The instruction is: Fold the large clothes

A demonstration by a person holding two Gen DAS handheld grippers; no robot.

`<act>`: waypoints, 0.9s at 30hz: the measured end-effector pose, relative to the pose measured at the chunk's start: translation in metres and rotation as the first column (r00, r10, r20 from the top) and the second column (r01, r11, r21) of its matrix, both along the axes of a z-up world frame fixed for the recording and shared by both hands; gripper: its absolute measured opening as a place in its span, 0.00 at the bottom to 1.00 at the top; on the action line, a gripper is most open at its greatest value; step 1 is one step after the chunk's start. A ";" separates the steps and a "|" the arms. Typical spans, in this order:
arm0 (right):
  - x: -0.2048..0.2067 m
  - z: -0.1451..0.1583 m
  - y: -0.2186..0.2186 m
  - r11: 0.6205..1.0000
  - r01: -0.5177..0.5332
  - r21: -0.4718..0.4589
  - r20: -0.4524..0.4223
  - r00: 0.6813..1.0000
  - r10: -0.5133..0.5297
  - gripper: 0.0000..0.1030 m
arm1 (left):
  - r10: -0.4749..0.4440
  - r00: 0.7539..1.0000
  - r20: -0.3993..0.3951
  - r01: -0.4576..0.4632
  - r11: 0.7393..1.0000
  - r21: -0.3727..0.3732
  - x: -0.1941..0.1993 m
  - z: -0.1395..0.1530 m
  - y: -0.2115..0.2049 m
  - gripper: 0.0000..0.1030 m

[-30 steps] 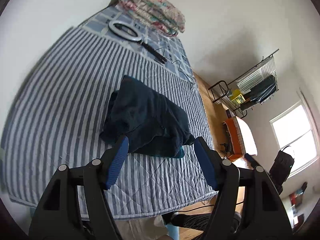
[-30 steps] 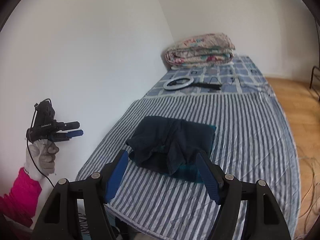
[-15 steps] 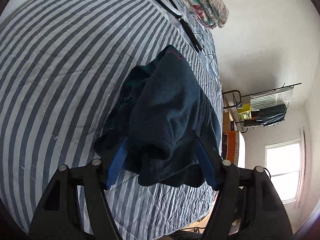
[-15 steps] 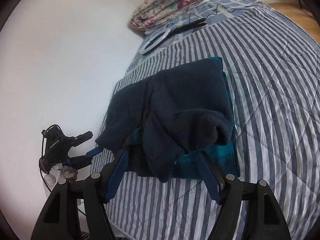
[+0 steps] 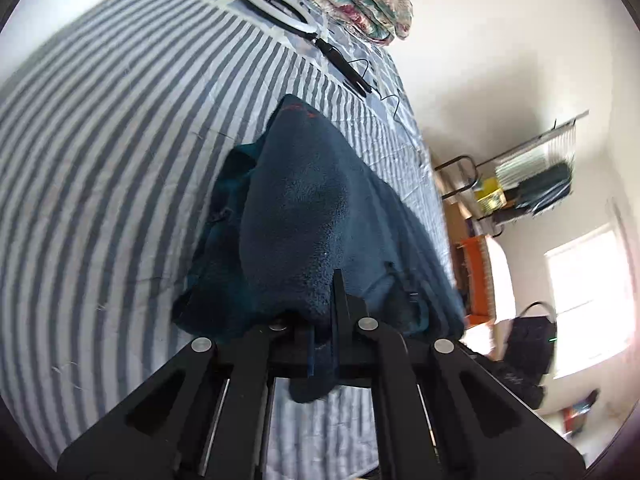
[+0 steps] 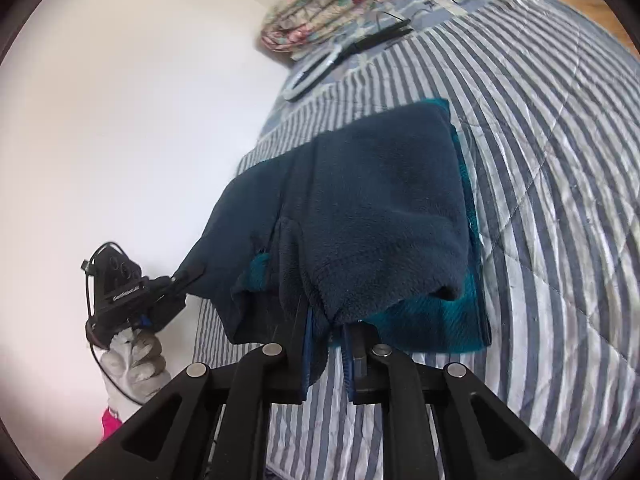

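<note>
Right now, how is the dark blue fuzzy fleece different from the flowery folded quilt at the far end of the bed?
The dark blue fuzzy fleece is one plain colour; the flowery folded quilt is patterned pink and green. The fleece lies rumpled near the bed's close edge, while the quilt is neatly stacked far off by the wall. The left gripper and right gripper pinch the fleece; nothing touches the quilt. Both rest on the striped bedcover.
</note>
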State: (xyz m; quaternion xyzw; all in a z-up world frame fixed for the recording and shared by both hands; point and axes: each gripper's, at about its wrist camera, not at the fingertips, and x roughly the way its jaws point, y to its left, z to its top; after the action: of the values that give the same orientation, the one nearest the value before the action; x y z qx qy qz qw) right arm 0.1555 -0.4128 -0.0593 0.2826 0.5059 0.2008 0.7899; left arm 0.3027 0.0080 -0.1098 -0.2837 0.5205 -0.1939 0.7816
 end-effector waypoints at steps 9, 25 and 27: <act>-0.007 -0.063 0.014 0.975 -0.060 -0.215 -0.087 0.995 0.042 0.09 | -0.010 0.993 -0.114 0.030 0.985 0.170 -0.006 -0.062 -0.008 0.03; -0.013 0.057 0.019 0.915 -0.172 -0.364 0.129 0.964 0.232 0.30 | -0.053 0.987 0.155 0.003 0.953 0.303 -0.037 0.060 0.000 0.22; 0.009 0.067 0.027 0.917 -0.117 -0.381 0.210 0.955 0.209 0.32 | -0.041 0.982 0.184 -0.016 0.956 0.294 -0.017 0.070 -0.008 0.22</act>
State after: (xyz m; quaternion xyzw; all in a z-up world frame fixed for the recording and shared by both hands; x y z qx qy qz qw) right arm 0.1645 -0.3861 0.0075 0.0604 0.4541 0.2025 0.8655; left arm 0.2858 0.0000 -0.0402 -0.1413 0.4692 -0.1452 0.8595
